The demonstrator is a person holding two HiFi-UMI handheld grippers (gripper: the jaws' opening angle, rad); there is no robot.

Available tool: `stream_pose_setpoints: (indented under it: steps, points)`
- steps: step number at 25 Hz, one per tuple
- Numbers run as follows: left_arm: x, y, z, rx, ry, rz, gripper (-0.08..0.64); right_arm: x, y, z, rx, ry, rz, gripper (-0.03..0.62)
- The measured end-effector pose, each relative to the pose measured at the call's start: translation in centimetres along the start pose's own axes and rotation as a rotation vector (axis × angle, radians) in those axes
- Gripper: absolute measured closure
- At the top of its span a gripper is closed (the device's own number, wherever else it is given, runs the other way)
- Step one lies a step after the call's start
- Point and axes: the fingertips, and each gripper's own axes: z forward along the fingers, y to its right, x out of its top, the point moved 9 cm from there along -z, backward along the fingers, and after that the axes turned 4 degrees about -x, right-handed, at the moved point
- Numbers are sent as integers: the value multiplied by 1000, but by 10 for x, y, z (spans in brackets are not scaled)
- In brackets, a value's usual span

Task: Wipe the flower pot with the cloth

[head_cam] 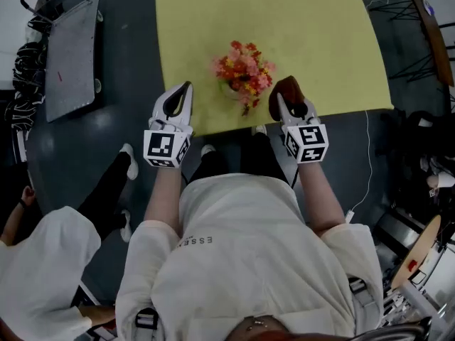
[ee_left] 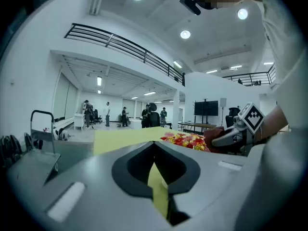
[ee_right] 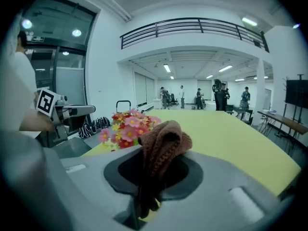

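Upper left of head view: a grey cart [head_cam: 71, 55] stands on the dark floor [head_cam: 128, 41]. Lower left corner: a 2nd person [head_cam: 43, 261] in a white top, seen from above.

Left of centre: the left gripper [head_cam: 183, 91] is at the near edge of the yellow table [head_cam: 298, 27], w/ its tips over that edge. Its jaws are together. In the left gripper view only a thin slit is btw. them and nothing is in it; just the yellow of the table shows through.

Centre: the flower pot [head_cam: 232, 89] stands on the table near the front edge, btw. the two grippers. It is mostly hidden under its red, orange & pink flowers [head_cam: 246, 68]. The left gripper is near it but apart.

Right of centre: the right gripper [head_cam: 288, 104] has its jaws closed on the brown knitted cloth [head_cam: 286, 89]. The cloth bunches up above the jaws & one end hangs down btw. them. It is just beside the flowers, on their right; if it touches the pot I cannot tell.

Far right: a white cable [head_cam: 366, 162] lies on the floor.
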Motion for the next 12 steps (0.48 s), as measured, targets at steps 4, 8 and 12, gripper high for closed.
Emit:
stream_pose_setpoints:
  steps: [4, 8, 12]
  points:
    - [-3, 10, -31, 43, -11, 4, 545, -12, -20, -25, -21, 7, 7, 534]
    - [-11, 40, -56, 97, 4, -58, 545, -27, -34, -47, 10, 3, 16, 534]
    - [-19, 79, -78, 141, 16, -90, 545, -45, -37, -72, 73, 8, 44, 534]
